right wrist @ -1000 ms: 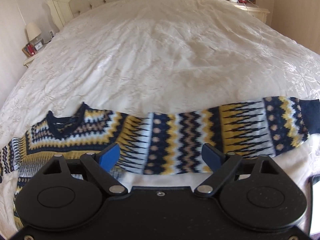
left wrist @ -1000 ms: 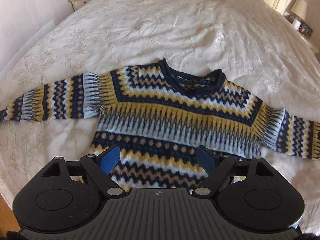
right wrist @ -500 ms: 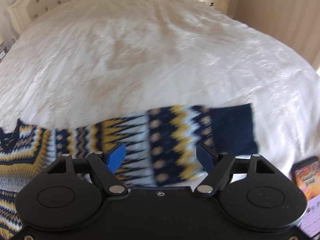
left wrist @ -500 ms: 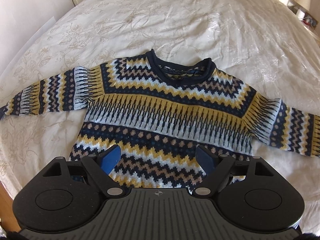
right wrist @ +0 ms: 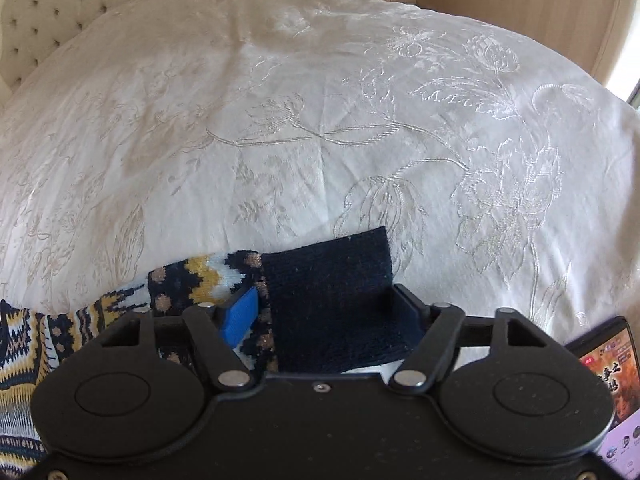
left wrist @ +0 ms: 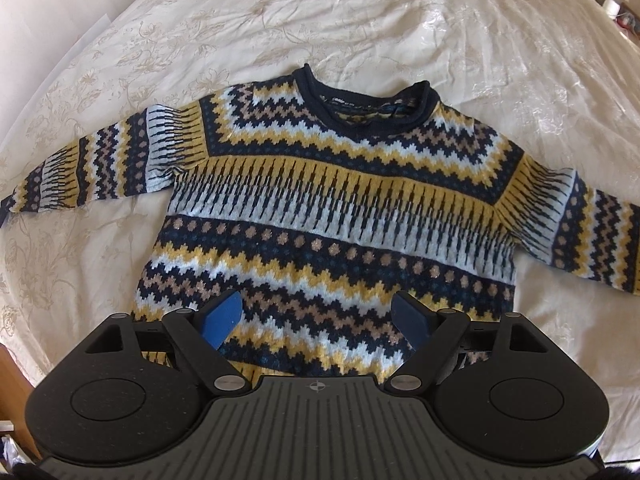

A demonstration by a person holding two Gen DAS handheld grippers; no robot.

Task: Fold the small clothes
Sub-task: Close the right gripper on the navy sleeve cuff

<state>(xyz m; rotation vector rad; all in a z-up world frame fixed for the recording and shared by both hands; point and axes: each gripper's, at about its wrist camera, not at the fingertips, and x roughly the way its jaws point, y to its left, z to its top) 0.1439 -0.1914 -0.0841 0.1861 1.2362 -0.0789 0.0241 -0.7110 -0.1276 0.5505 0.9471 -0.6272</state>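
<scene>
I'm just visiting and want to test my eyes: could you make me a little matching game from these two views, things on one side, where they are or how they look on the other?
Things:
1. Sweater
2. Cuff
3. Phone
4. Left gripper

Descriptions:
A. lit screen at the right edge
B. plain navy, between the right gripper's open fingers
C. spread flat on the bedspread, sleeves out
D. open, over the hem

Pairs: 1-C, 2-B, 3-A, 4-D

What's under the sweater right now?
The sweater lies flat on the white embroidered bedspread, which shows all around it. Whatever is beneath its body is covered. Its navy cuff sits between the open right gripper fingers.
</scene>
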